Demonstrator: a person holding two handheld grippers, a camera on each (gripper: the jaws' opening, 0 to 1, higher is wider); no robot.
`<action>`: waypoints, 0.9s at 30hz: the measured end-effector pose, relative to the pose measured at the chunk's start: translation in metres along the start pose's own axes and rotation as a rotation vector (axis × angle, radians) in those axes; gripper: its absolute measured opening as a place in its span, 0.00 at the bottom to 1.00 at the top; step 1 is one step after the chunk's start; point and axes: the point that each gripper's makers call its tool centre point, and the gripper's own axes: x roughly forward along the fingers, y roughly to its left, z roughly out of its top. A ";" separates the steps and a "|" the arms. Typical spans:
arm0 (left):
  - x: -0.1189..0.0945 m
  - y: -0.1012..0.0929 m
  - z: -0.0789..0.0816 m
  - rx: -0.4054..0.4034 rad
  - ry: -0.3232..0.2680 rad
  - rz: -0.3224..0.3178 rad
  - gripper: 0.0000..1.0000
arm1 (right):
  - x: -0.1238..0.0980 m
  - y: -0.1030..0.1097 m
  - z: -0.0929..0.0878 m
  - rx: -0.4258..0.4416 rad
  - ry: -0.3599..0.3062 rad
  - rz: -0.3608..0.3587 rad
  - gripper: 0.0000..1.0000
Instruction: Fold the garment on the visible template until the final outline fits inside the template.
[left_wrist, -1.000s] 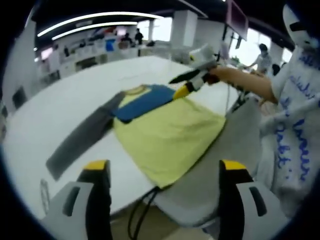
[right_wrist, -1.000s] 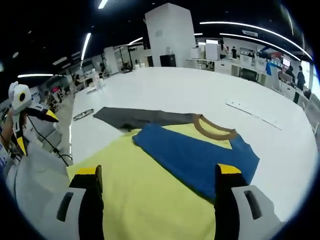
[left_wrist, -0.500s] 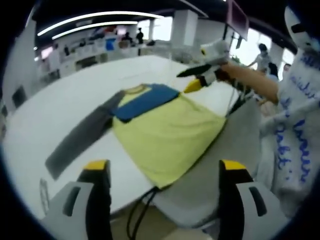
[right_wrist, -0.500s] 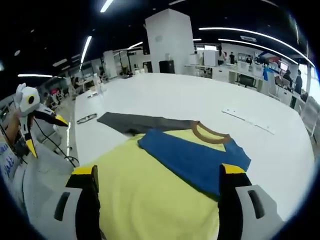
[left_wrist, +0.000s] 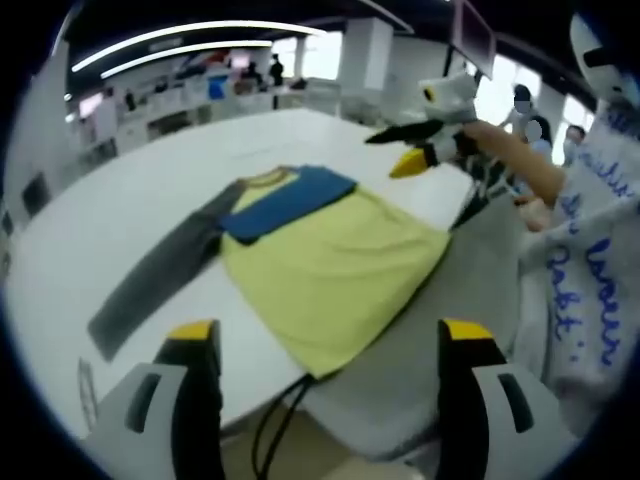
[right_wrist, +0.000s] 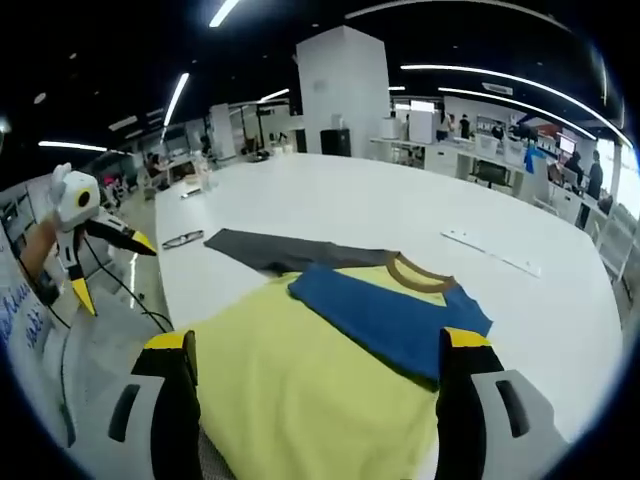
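Yellow cloth takes up most of what I see: one garment (left_wrist: 330, 265), a long-sleeved shirt with a yellow body, lies flat on the white table (left_wrist: 120, 210). It has two sleeves. The blue sleeve (right_wrist: 385, 320) is folded across the chest, and the grey sleeve (left_wrist: 160, 275) stretches straight out to the side over bare tabletop. One tan collar (right_wrist: 418, 272) rings the neck.

I hold two claws. My left gripper (left_wrist: 325, 345) hangs off the table's near edge with its two yellow-tipped jaws spread wide and nothing between them. My right gripper (right_wrist: 315, 355) sits above the yellow hem, its jaws just as wide apart and likewise empty. In the left gripper view the right gripper is raised in the air beyond the shirt's far corner, clear of the cloth; in the right gripper view the left gripper is held up off the table at the left.

The shirt's lower hem reaches the table edge and is cut off behind my right jaws, so I cannot tell how it ends there. One dark cable (left_wrist: 280, 425) droops below the edge. I cannot make out any template outline under the cloth. A thin pale strip (right_wrist: 495, 252) lies on the table beyond the collar, and a small dark looped object (right_wrist: 182, 240) lies near the grey cuff; both are too small to identify.
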 end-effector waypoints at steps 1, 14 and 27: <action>0.000 0.000 0.000 0.000 -0.001 0.001 0.85 | -0.001 0.001 -0.001 0.001 0.000 -0.001 1.00; 0.001 -0.001 -0.001 -0.002 0.000 -0.001 0.86 | -0.026 0.015 -0.014 -0.009 0.019 -0.038 1.00; 0.003 0.002 0.001 0.013 0.012 0.001 0.86 | -0.050 0.026 -0.024 0.014 0.022 -0.080 1.00</action>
